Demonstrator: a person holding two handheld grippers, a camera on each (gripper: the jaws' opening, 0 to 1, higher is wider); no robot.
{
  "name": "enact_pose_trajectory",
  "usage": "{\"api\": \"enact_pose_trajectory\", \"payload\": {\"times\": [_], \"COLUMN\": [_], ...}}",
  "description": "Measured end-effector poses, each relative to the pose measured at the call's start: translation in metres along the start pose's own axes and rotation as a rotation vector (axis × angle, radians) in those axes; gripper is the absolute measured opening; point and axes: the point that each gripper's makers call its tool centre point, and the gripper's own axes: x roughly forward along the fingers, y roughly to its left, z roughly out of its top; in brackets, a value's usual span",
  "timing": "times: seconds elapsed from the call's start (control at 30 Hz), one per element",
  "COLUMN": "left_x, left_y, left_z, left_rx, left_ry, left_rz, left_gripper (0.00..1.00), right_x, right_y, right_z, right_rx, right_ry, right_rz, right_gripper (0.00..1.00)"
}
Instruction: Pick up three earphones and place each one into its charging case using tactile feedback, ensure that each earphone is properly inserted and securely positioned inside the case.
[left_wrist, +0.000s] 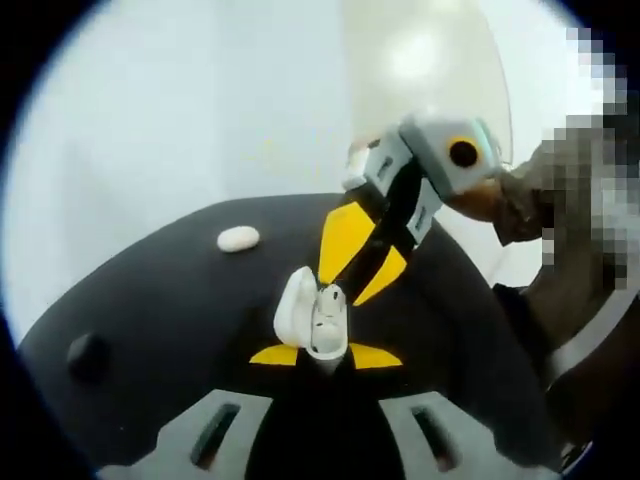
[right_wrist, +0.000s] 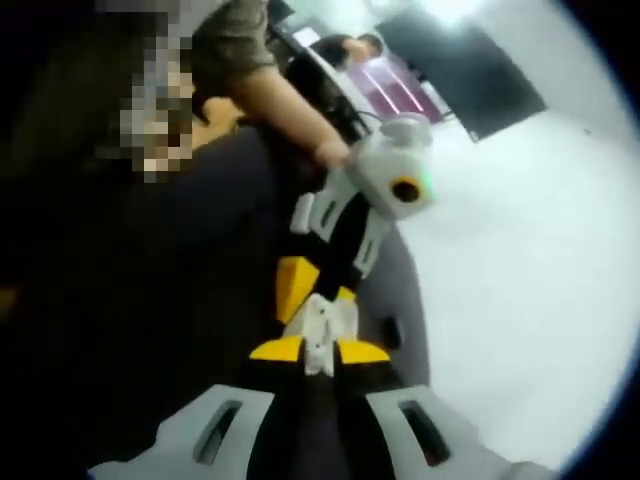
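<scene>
Evidently the two tools work as a pair. The left gripper (left_wrist: 325, 356) pinches the small white glossy open charging case (left_wrist: 312, 322) between its yellow-tipped jaws, low on the body, apparently so the mouth stays free and steady just above the round black table (left_wrist: 150, 300). The case stands roughly upright in the left gripper view, its long axis running up from the jaws, its hinged lid (left_wrist: 293, 303) swung back to the left and the opening facing up toward the other tool.

The right gripper (left_wrist: 352, 262) comes down at a slant from the upper right, its yellow tips meeting right at the case mouth; a white earphone (left_wrist: 331, 300) sits at the opening, stem apparently pointing down into its slot. In the right gripper view its own jaws are pressed onto something small and white, which I take for that earphone, though blur leaves the contact unclear.

Another white oval earbud-like object (left_wrist: 238, 238) lies well apart on the table, and a small dark object (left_wrist: 88, 350) sits near the table's left edge.
</scene>
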Motion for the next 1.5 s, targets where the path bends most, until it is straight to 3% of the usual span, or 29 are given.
{"api": "enact_pose_trajectory", "payload": {"times": [0.07,0.13,0.23,0.33,0.5,0.57,0.63,0.93,1.07,1.13,1.27,1.33,1.4,1.5], "left_x": [0.000,0.000,0.000,0.000,0.001,0.001,0.001,0.003,0.002,0.003,0.003,0.003,0.002,0.001], "left_y": [0.000,0.000,0.000,0.000,0.000,0.001,0.002,0.002,0.006,0.006,0.005,0.004,0.004,0.004], "left_z": [0.000,0.000,0.000,0.000,0.000,0.000,0.000,0.000,0.001,0.001,0.001,0.001,0.001,-0.002], "left_rx": [0.000,-0.001,0.003,0.009,0.019,0.011,-0.008,-0.017,-0.069,-0.038,-0.020,-0.016,-0.013,-0.034], "left_ry": [0.000,-0.001,0.000,0.001,0.001,-0.001,-0.003,-0.005,-0.007,-0.010,-0.009,-0.011,-0.012,-0.003], "left_rz": [-0.001,-0.002,-0.001,-0.001,-0.003,-0.006,-0.009,-0.009,-0.004,-0.005,-0.003,-0.004,-0.005,-0.010], "left_gripper": [0.14,0.14,0.14,0.13,0.13,0.13,0.13,0.13,0.13,0.13,0.13,0.13,0.13,0.13], "right_x": [-0.004,-0.009,-0.013,-0.012,0.004,0.008,0.009,-0.006,-0.017,-0.015,-0.012,-0.006,0.004,0.014], "right_y": [-0.006,-0.012,-0.012,-0.010,-0.005,0.000,-0.005,-0.004,-0.007,-0.004,-0.021,-0.015,-0.007,-0.001], "right_z": [0.003,0.004,-0.008,-0.017,-0.025,-0.022,-0.023,-0.008,0.005,0.006,-0.007,-0.016,-0.025,-0.024], "right_rx": [0.045,0.168,0.433,0.546,0.539,0.503,0.416,0.391,0.405,0.391,0.447,0.541,0.570,0.435], "right_ry": [-0.031,-0.077,-0.140,-0.179,-0.179,-0.174,-0.150,-0.207,-0.302,-0.280,-0.250,-0.261,-0.235,-0.217], "right_rz": [-0.027,-0.038,0.016,0.054,0.076,0.107,0.061,0.049,0.018,0.034,-0.007,0.054,0.077,0.033], "right_gripper": [0.13,0.16,0.28,0.31,0.31,0.30,0.28,0.27,0.25,0.26,0.30,0.31,0.31,0.28]}}
